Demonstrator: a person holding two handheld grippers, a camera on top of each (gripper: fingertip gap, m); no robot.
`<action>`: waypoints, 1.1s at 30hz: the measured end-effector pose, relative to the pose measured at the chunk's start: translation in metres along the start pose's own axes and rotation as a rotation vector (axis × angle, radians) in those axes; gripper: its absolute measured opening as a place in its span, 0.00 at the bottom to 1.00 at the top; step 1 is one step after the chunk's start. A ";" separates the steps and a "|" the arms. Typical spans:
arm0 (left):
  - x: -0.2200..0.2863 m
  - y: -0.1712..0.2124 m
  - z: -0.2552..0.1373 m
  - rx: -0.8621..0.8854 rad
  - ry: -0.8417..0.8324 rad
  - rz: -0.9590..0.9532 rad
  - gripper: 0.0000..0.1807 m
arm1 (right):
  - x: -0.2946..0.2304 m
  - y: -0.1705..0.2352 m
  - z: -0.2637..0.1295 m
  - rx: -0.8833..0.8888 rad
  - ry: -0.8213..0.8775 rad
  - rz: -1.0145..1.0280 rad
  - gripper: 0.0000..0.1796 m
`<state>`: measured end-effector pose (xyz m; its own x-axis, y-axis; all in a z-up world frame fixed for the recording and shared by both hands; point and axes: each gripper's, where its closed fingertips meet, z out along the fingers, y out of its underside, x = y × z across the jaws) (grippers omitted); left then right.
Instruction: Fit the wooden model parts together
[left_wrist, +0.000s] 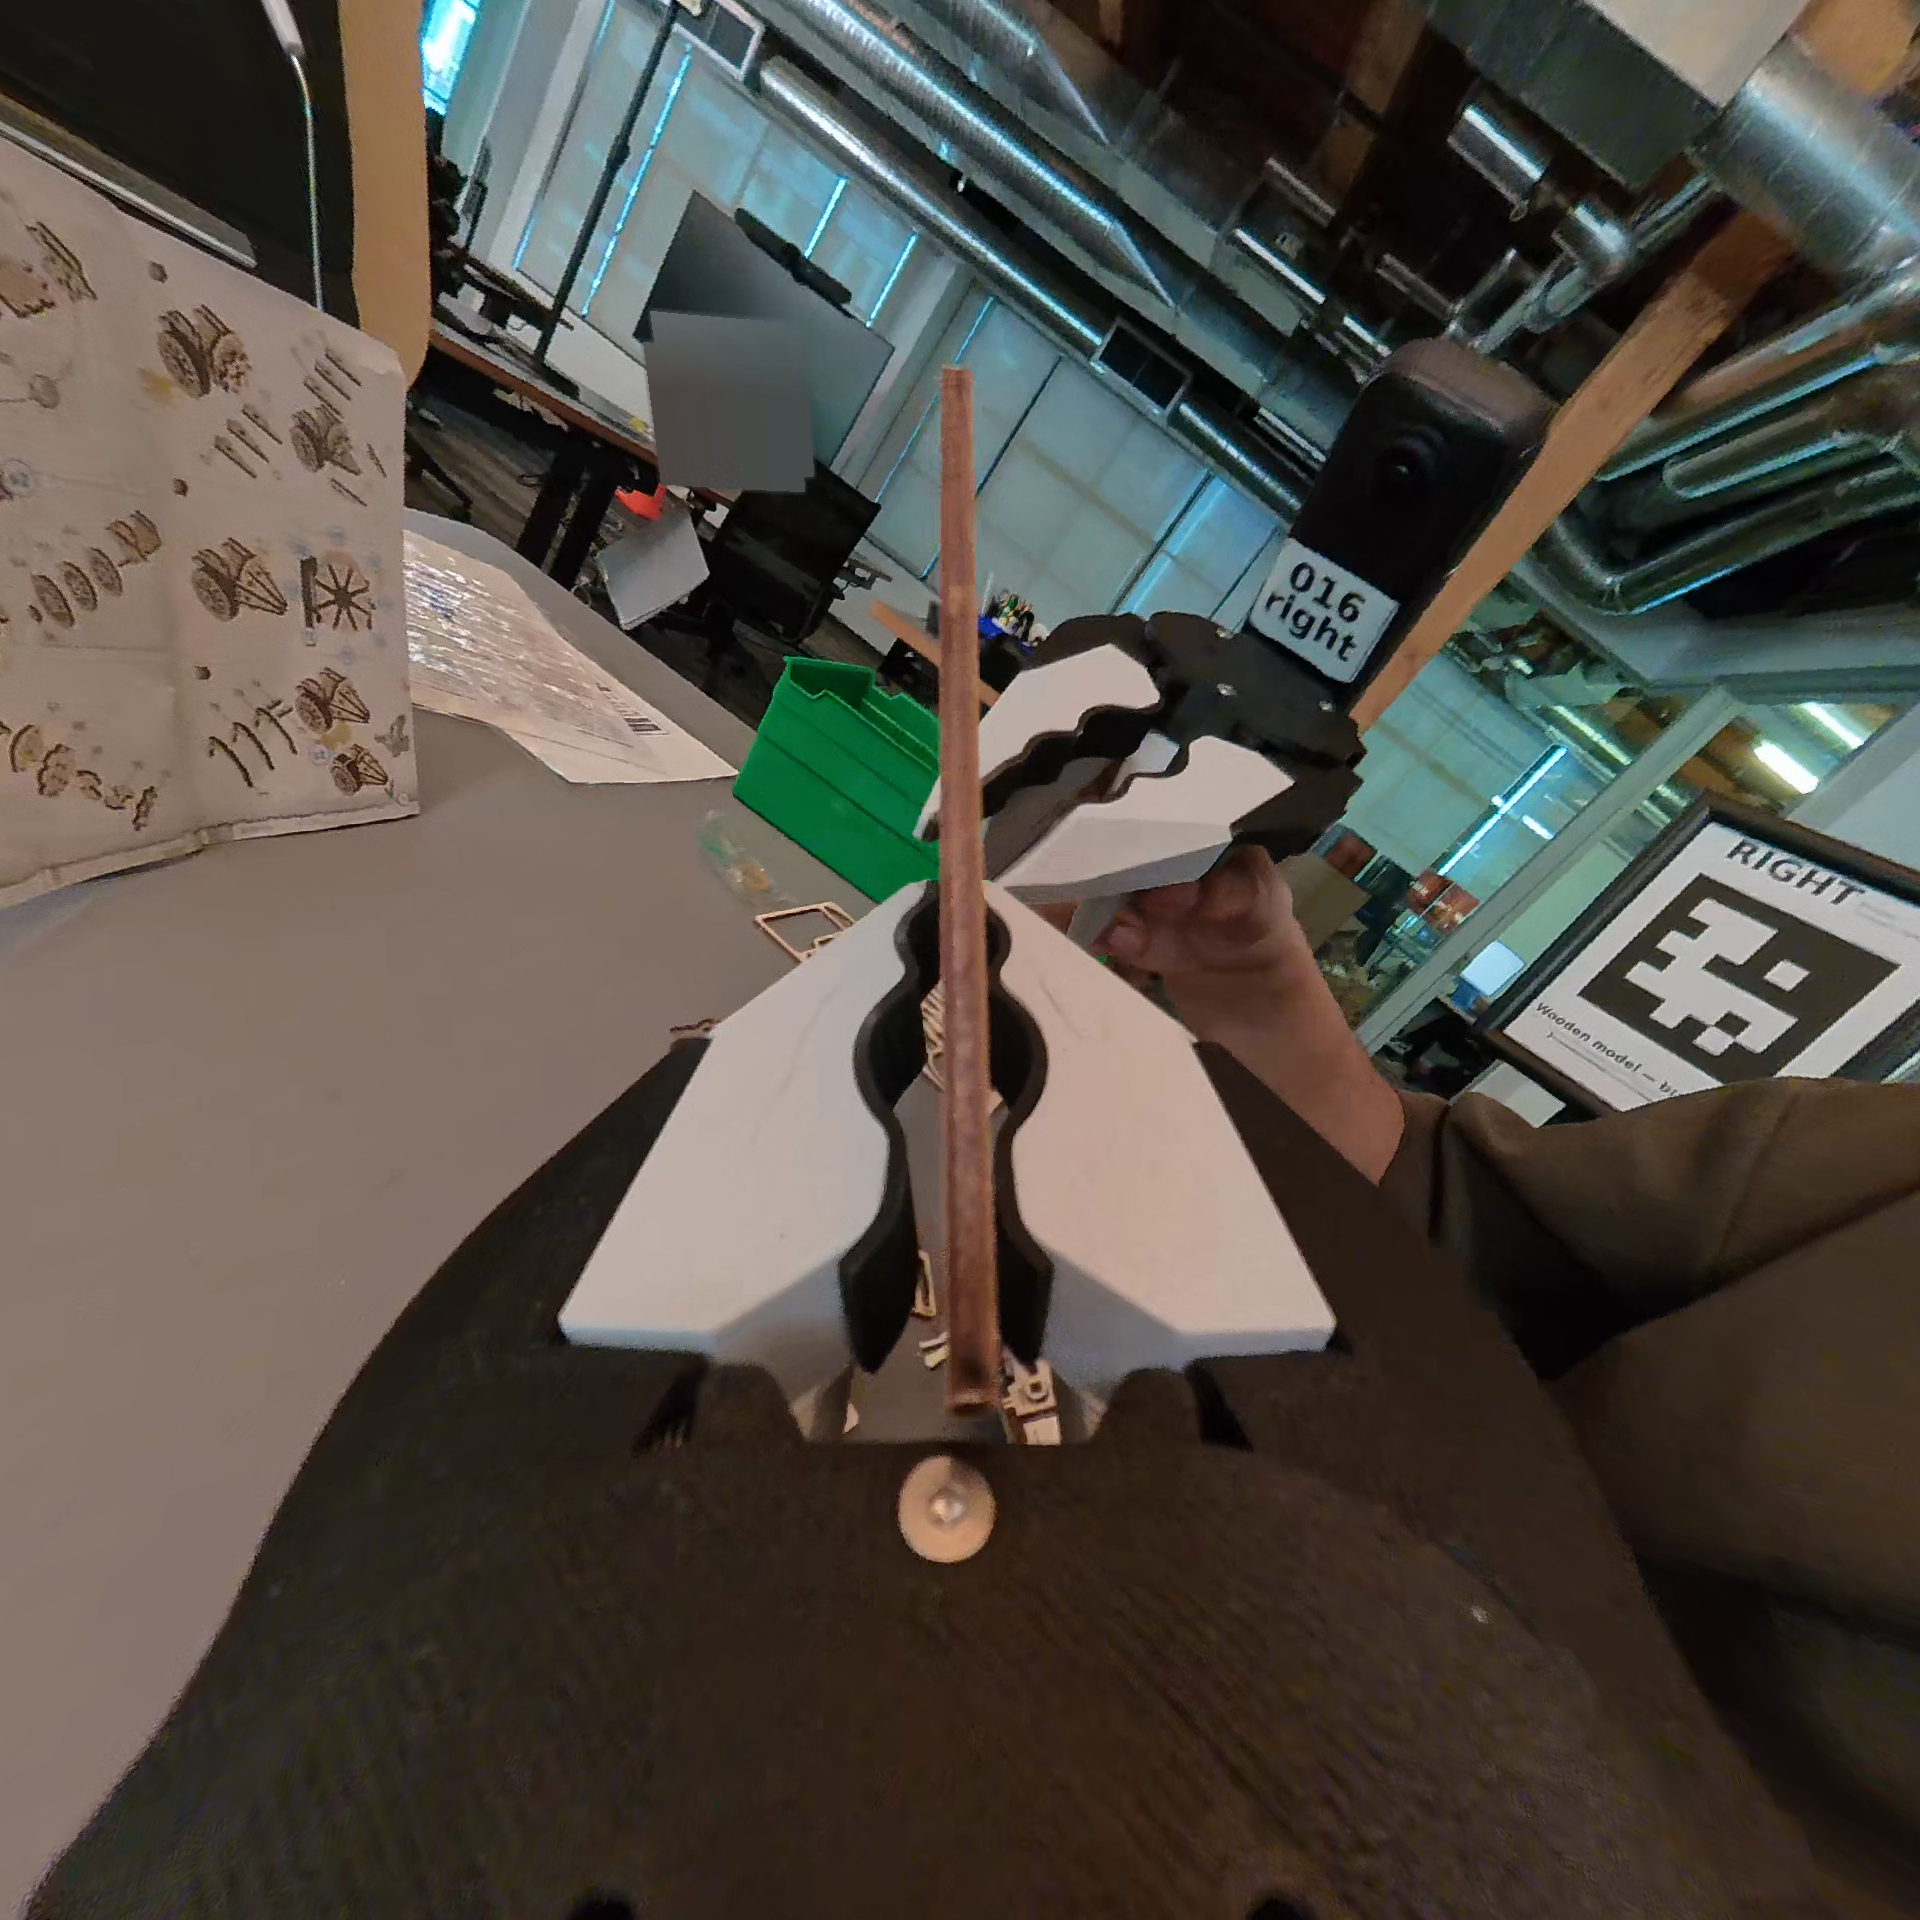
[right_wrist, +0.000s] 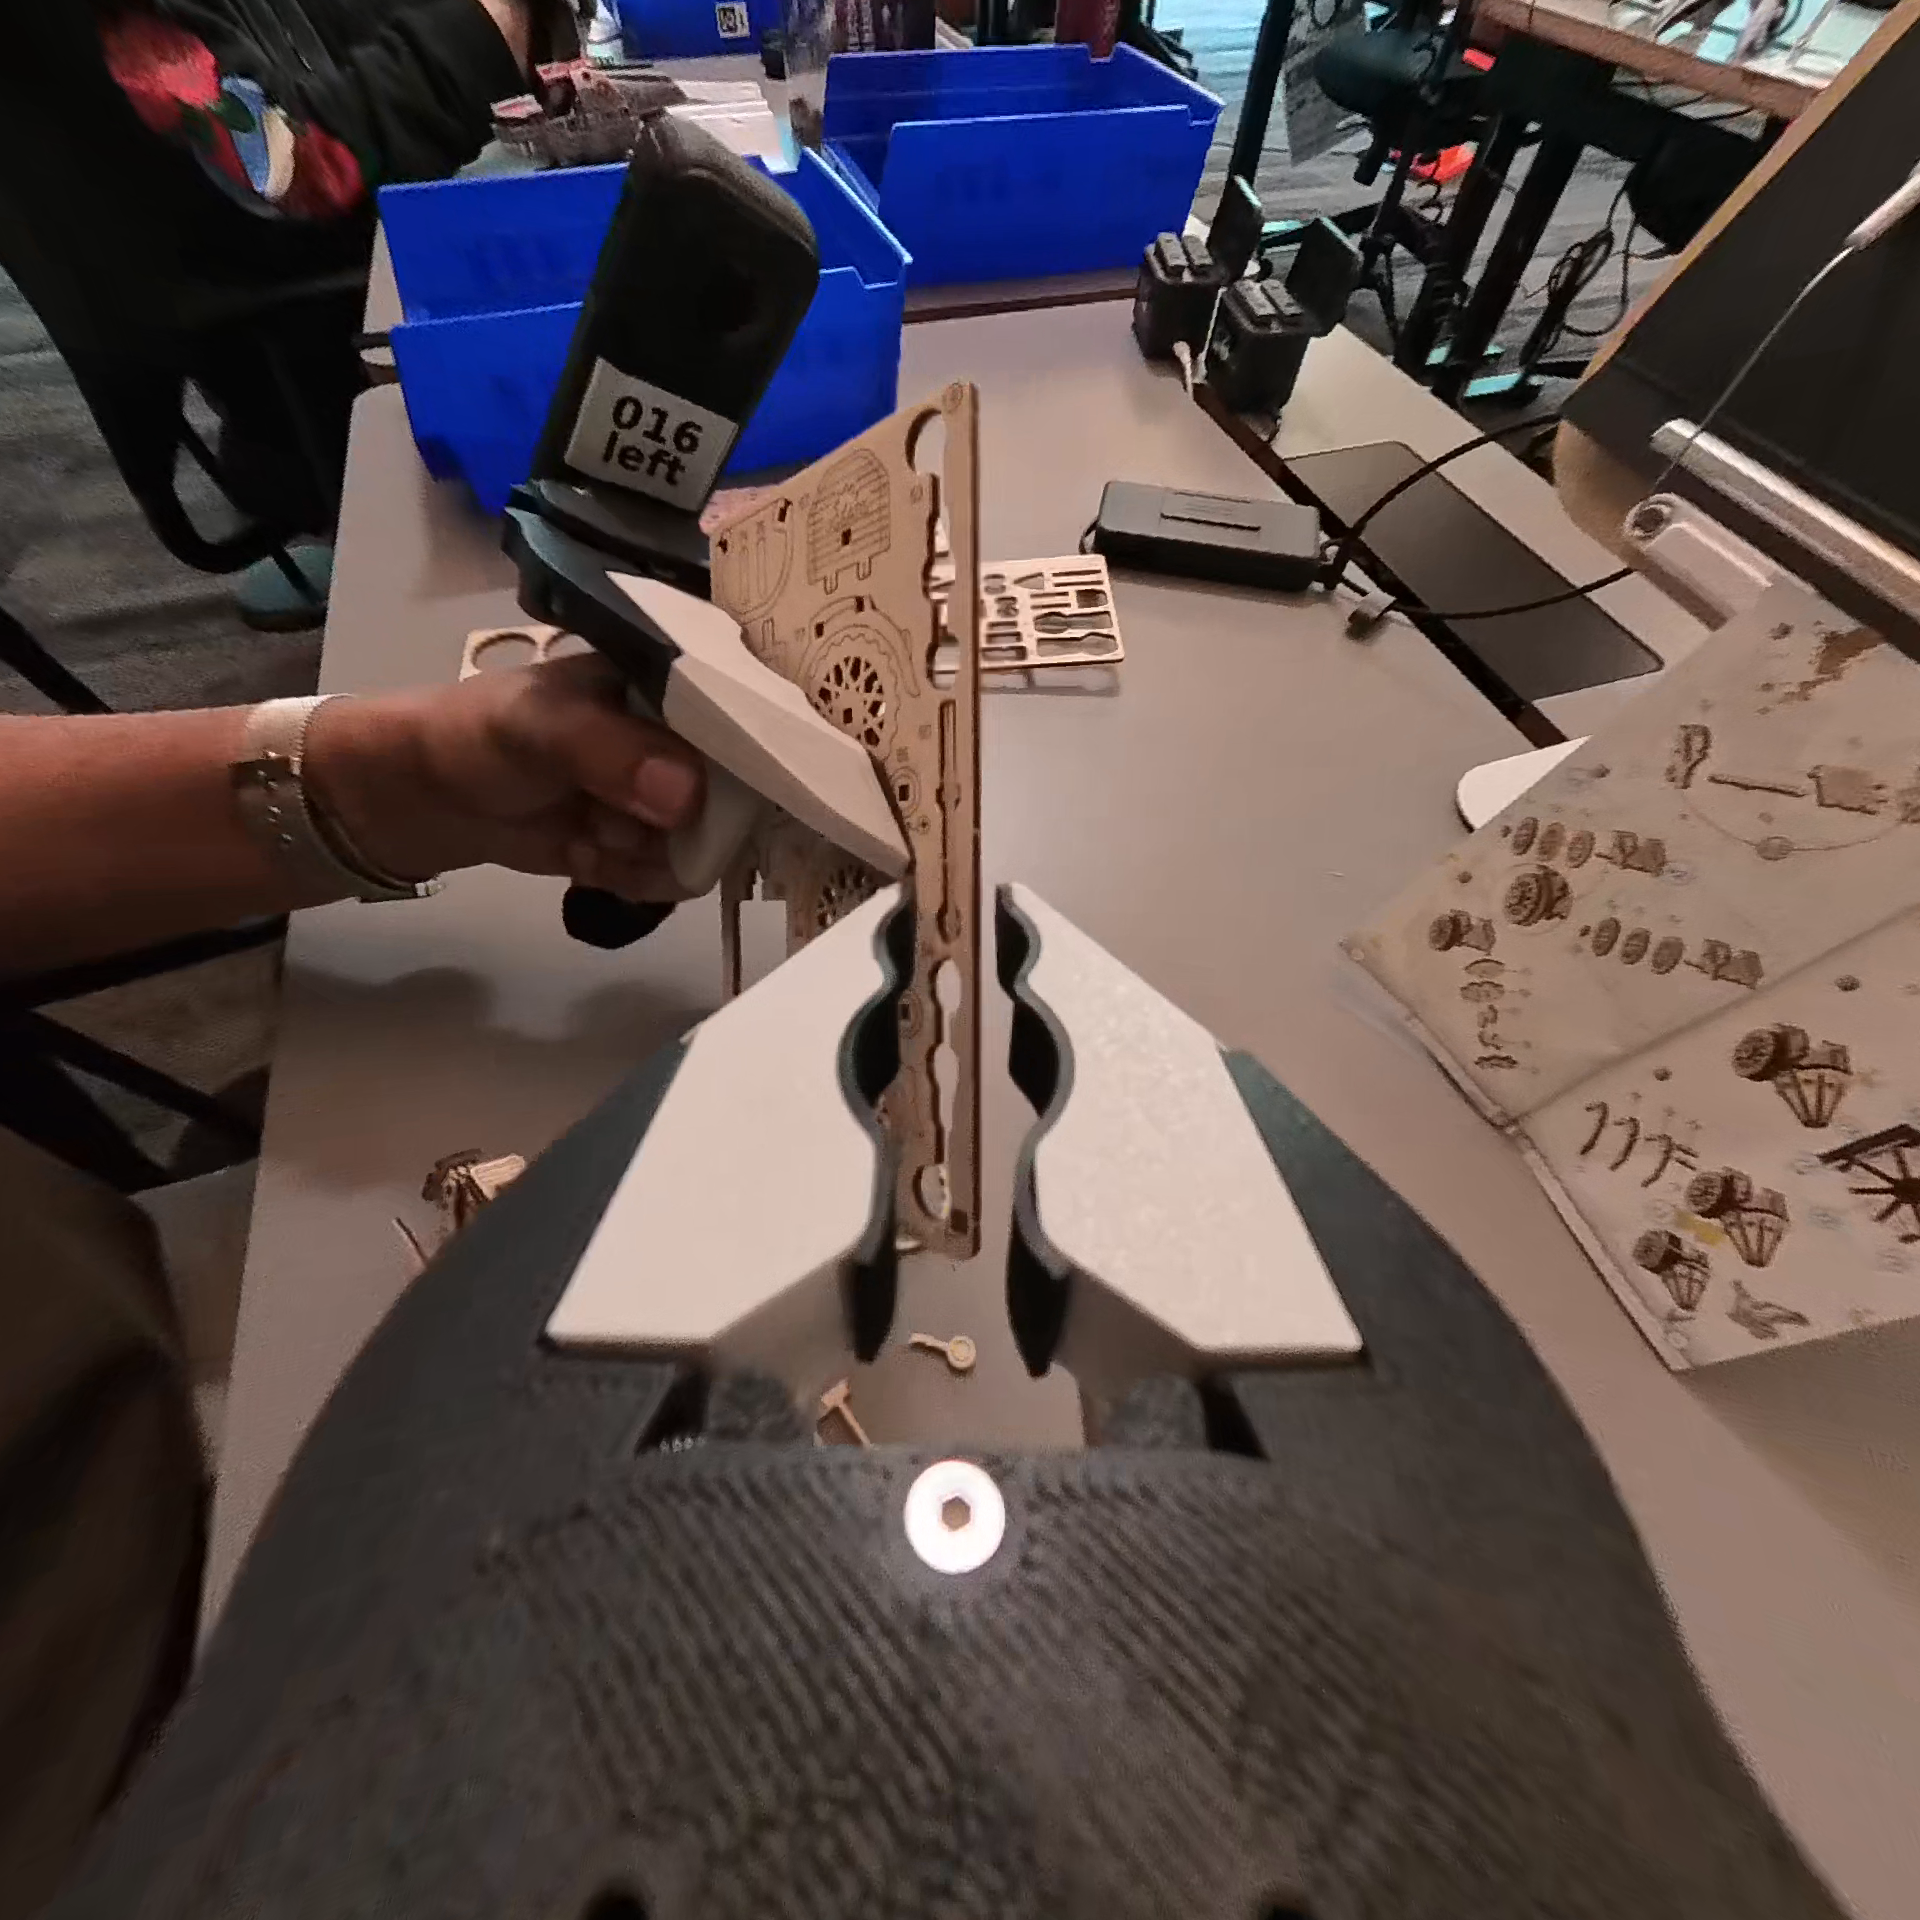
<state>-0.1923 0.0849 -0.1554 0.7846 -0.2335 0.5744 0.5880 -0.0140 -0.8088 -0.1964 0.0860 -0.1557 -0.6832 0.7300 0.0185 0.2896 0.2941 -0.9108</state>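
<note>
Left hand-held gripper (left_wrist: 954, 914) is clenched on the wooden sheet (right_wrist: 883, 665), held upright above the desk (right_wrist: 1195, 852), frame centre. Right hand-held gripper (right_wrist: 951, 904) is released, jaws straddling the sheet's near edge without contact. Judgement: you're about to take hold of the sheet. Close squarely on the solid border strip, not the fretted parts, which likely snap. Keep your left steady.

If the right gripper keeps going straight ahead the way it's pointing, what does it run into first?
Probably the thin laser-cut wooden parts sheet, already standing edge-on between the right gripper fingers. The left gripper holding it sits just beyond; depth is uncertain.
</note>
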 end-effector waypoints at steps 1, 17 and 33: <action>0.001 -0.002 -0.001 0.010 0.012 -0.011 0.00 | -0.001 0.000 0.000 0.005 -0.015 0.015 0.08; 0.008 -0.006 -0.004 0.023 0.064 -0.013 0.00 | -0.007 -0.009 -0.009 0.091 -0.166 0.162 0.05; -0.001 0.010 0.003 -0.112 -0.105 0.159 0.01 | 0.002 0.013 -0.001 -0.179 0.148 -0.240 0.02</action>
<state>-0.1868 0.0875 -0.1640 0.8852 -0.1386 0.4441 0.4346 -0.0947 -0.8956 -0.1934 0.0919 -0.1668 -0.6457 0.7042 0.2954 0.2544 0.5631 -0.7863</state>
